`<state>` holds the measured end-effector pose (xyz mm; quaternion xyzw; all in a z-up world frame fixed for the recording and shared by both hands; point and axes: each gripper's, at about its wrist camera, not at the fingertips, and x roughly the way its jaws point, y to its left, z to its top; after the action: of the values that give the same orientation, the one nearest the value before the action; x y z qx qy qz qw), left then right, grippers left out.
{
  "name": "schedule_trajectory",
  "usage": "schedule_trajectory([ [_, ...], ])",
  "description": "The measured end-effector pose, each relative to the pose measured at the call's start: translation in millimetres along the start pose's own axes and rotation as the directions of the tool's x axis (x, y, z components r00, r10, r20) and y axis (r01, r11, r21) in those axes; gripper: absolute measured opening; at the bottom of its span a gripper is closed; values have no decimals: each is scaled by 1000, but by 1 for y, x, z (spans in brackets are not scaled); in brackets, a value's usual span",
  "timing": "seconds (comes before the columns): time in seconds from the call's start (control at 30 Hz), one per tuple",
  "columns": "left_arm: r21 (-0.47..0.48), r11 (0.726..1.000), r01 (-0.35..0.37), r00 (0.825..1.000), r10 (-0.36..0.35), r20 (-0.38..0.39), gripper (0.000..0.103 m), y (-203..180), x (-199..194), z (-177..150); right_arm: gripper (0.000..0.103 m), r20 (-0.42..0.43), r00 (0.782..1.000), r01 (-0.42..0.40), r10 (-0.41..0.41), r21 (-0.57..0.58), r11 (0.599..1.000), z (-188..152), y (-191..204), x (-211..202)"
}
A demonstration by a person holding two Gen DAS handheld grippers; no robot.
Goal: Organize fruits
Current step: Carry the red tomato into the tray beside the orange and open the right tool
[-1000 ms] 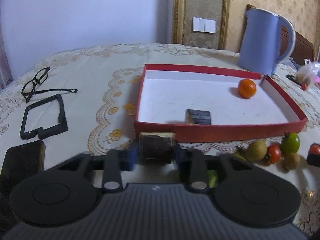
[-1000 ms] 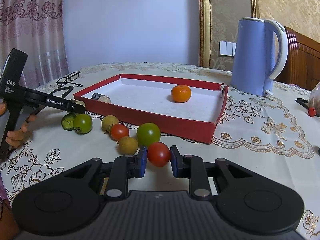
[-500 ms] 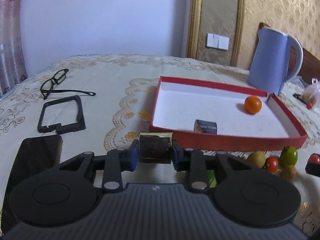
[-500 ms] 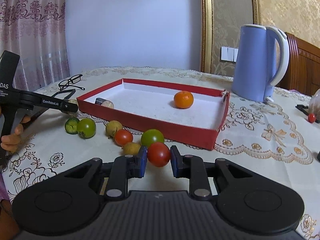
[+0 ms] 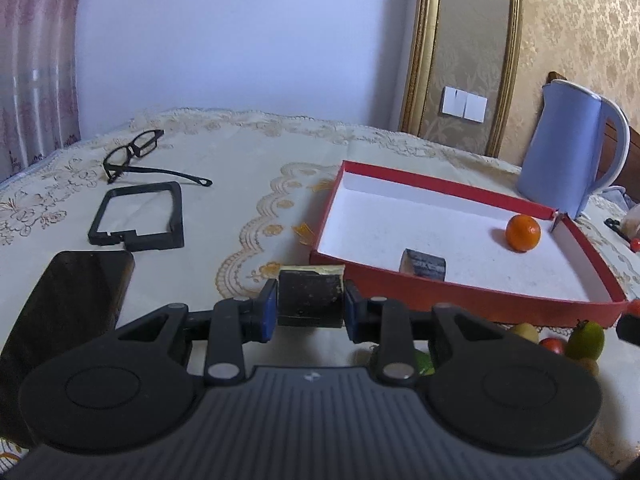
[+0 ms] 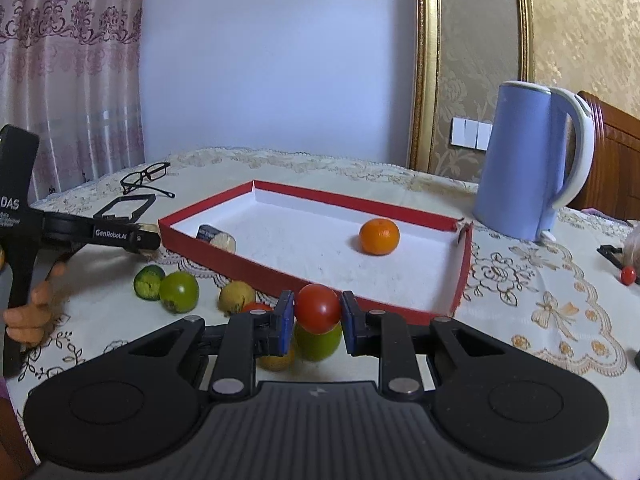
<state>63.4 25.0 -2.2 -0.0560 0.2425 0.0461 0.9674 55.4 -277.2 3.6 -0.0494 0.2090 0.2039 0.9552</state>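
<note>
Right gripper (image 6: pixel 317 322) jaws clamped on red tomato (image 6: pixel 318 307), low centre, just before red tray (image 6: pixel 464 256) wall. Left gripper (image 5: pixel 310 309) jaws gripping dark block (image 5: pixel 310 298), beside tray's near-left corner. Loose fruits (image 6: pixel 180 291) lower left; orange (image 6: pixel 379 236) inside tray; kettle (image 6: pixel 524 160) upper right.

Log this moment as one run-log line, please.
left gripper: shut on dark cut chunk | right gripper: shut on red tomato | red tray: holds orange mandarin

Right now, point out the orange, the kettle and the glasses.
orange (image 6: pixel 379 236), right wrist view, middle of its peel.
kettle (image 6: pixel 516 160), right wrist view, middle of the blue body.
glasses (image 5: pixel 138 149), left wrist view, on the front frame.
</note>
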Motion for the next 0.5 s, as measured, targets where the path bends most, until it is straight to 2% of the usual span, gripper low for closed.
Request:
schedule_trajectory([
  [0.23, 41, 999, -23, 999, 22, 26, 30, -7, -3, -3, 24, 9, 1000, -4, 4, 1, 1000, 9, -1, 9],
  [0.5, 33, 999, -16, 1000, 15, 24, 30, -6, -3, -3, 24, 12, 1000, -3, 3, -11, 1000, 17, 0, 15],
])
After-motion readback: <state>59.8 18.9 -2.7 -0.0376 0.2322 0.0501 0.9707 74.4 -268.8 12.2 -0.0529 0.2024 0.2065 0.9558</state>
